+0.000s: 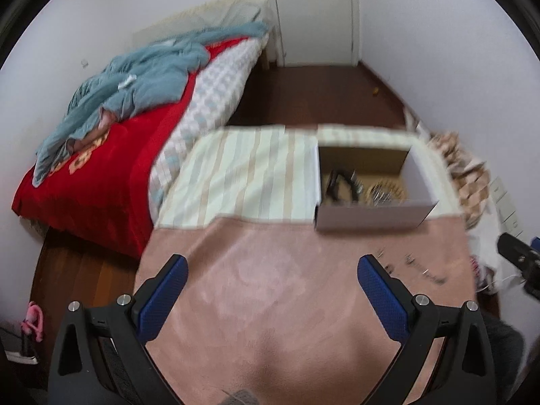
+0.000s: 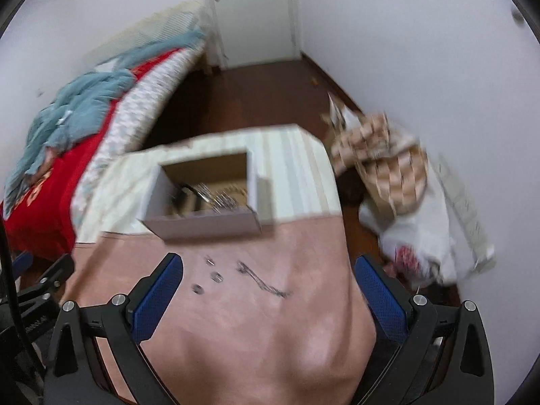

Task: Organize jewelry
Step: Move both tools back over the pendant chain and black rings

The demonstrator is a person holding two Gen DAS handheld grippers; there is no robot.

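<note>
**Loose jewelry on the pink cloth, both claws spread and empty**

Here's the jewelry: a dark chain point(image 2: 265, 280) lies stretched across the pink cloth point(image 2: 287, 320) at centre frame in the right wrist view, and just to its left sit three small ring-like pieces point(image 2: 216, 276), blurred, so I can't name them. In the left wrist view the same scatter shows as faint specks at right of centre point(image 1: 415, 266), motion-smeared.

Above them stands the white cardboard box point(image 2: 206, 224), open-topped, straddling the line where pink cloth meets the striped cloth point(image 2: 297, 175). Inside: a dark looped item point(image 1: 341, 185) at the left and a pale, glinting tangle point(image 1: 384, 194) at the right, details too blurred to tell.

The right claw point(image 2: 268, 298) is released, blue pads point(image 2: 158, 300) wide apart, chain and rings lying between them but farther up the surface, nothing gripped. The left claw point(image 1: 271, 298) is released too, over bare pink cloth.

Outward now: a bed point(image 1: 101, 175) with a red cover and a crumpled teal blanket point(image 1: 141, 84) fills the left; a white door point(image 1: 314, 13) sits at top centre; dark wood floor point(image 1: 320, 94) runs between.
</note>
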